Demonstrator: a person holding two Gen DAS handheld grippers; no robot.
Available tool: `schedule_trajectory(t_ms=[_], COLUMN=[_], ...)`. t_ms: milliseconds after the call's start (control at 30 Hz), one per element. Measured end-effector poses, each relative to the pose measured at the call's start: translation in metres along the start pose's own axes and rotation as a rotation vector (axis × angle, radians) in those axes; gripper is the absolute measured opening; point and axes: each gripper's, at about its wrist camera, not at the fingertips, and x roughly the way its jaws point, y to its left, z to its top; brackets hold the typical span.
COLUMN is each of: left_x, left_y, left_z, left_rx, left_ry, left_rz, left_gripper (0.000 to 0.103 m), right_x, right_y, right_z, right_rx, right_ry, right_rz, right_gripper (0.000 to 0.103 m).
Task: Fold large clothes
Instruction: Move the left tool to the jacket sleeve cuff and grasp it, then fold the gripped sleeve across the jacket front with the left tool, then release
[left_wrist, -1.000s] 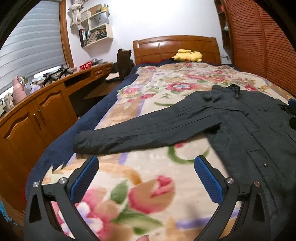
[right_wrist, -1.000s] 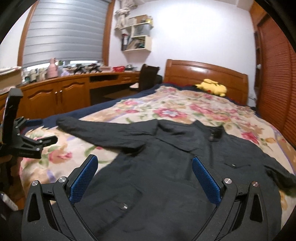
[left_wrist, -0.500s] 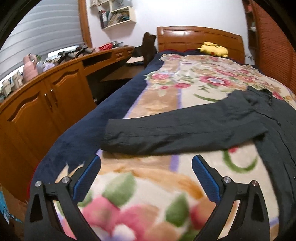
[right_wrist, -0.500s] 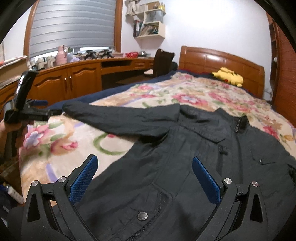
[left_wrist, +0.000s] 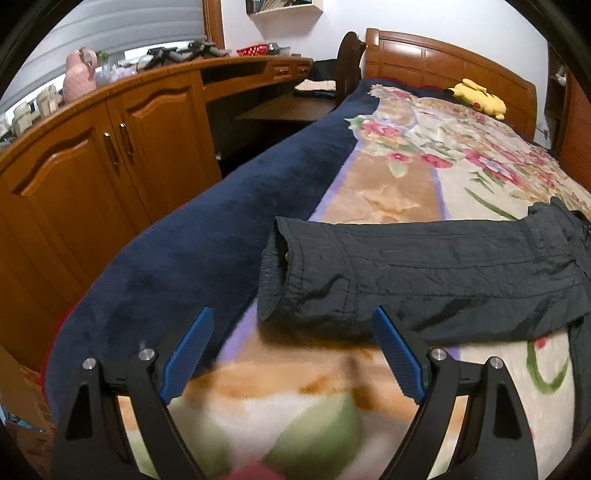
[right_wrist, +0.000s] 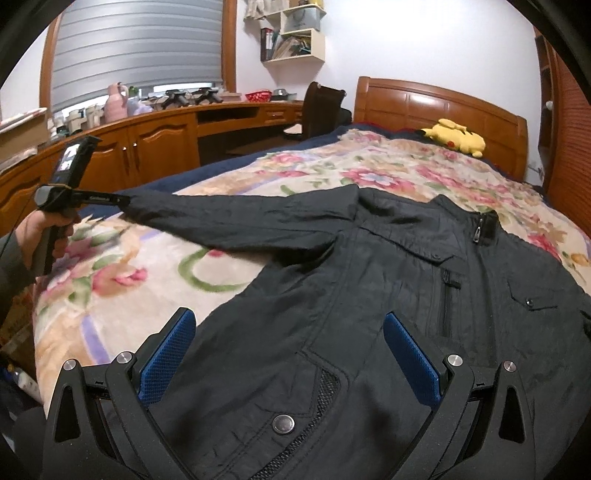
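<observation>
A large dark jacket (right_wrist: 332, 295) lies face up and zipped on the floral blanket (right_wrist: 122, 280), its left sleeve (left_wrist: 424, 269) stretched out sideways. In the left wrist view the sleeve's cuff (left_wrist: 280, 273) lies just beyond my left gripper (left_wrist: 291, 350), whose jaws are closing with nothing pressed between the blue pads (left_wrist: 188, 354). The right wrist view shows that left gripper (right_wrist: 122, 201) at the cuff end, held by a hand (right_wrist: 33, 232). My right gripper (right_wrist: 290, 332) hovers open low over the jacket's lower front, near a snap button (right_wrist: 283, 423).
A wooden cabinet and desk (left_wrist: 92, 166) run along the bed's left side, with a chair (right_wrist: 321, 107) at the far end. The navy blanket edge (left_wrist: 207, 240) drops off on the left. A yellow plush (left_wrist: 480, 98) lies by the headboard (left_wrist: 443, 55).
My left gripper has swung left along the sleeve to its cuff and sunk lower, its jaws a little narrower. The right gripper dropped closer to the jacket's front, then held still.
</observation>
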Motion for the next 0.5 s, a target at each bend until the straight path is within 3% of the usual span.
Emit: schedule_trajectory(t_ms=[233, 400, 500], left_x=[0.028, 0.041, 0.042], left_y=[-0.002, 0.0, -0.004], left_z=[0.008, 0.007, 0.007], left_rx=[-0.045, -0.088, -0.078], left_ry=[0.056, 0.099, 0.114], left_rz=[-0.031, -0.071, -0.111], left_gripper=[0.083, 0.066, 0.045], right_x=[0.001, 0.001, 0.001], right_y=[0.0, 0.0, 0.0], right_z=[0.0, 0.0, 0.0], right_rx=[0.004, 0.005, 0.005], right_ry=[0.007, 0.005, 0.006], right_rz=[0.005, 0.005, 0.005], right_gripper=[0.103, 0.103, 0.103])
